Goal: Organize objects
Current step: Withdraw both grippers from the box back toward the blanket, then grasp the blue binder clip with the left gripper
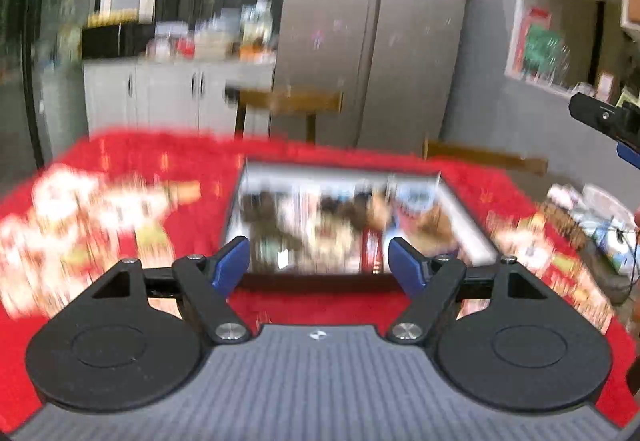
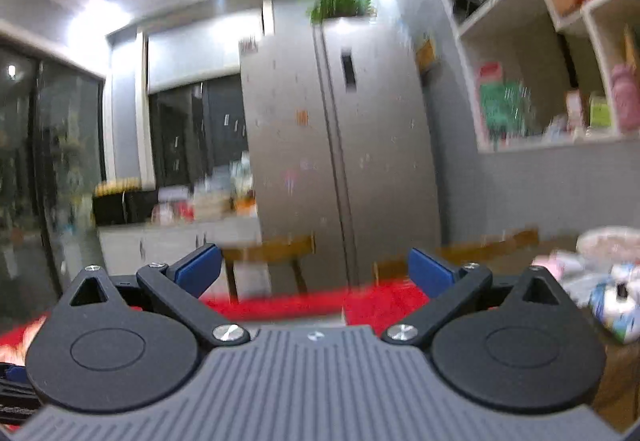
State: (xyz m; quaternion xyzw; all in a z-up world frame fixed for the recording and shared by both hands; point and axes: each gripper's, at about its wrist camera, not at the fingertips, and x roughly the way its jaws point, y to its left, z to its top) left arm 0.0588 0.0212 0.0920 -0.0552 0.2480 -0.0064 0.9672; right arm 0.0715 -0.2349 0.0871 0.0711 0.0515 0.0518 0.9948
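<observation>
A white-rimmed box (image 1: 464,215) full of blurred snack packets sits in the middle of a red tablecloth (image 1: 312,307). My left gripper (image 1: 319,261) hovers above the box's near edge, tilted down, open, with nothing between its blue pads. Loose packets (image 1: 76,225) lie scattered left of the box, and more packets (image 1: 560,253) lie to its right. My right gripper (image 2: 314,273) points level over the table's far edge, open and empty. Part of that right gripper (image 1: 604,121) shows at the right edge of the left wrist view.
Behind the table stand wooden chairs (image 1: 292,103), a grey fridge (image 2: 344,145) and a cluttered counter (image 1: 180,45). Wall shelves (image 2: 552,89) hang at the right. A pile of bags and bottles (image 2: 612,293) lies on the table's right end.
</observation>
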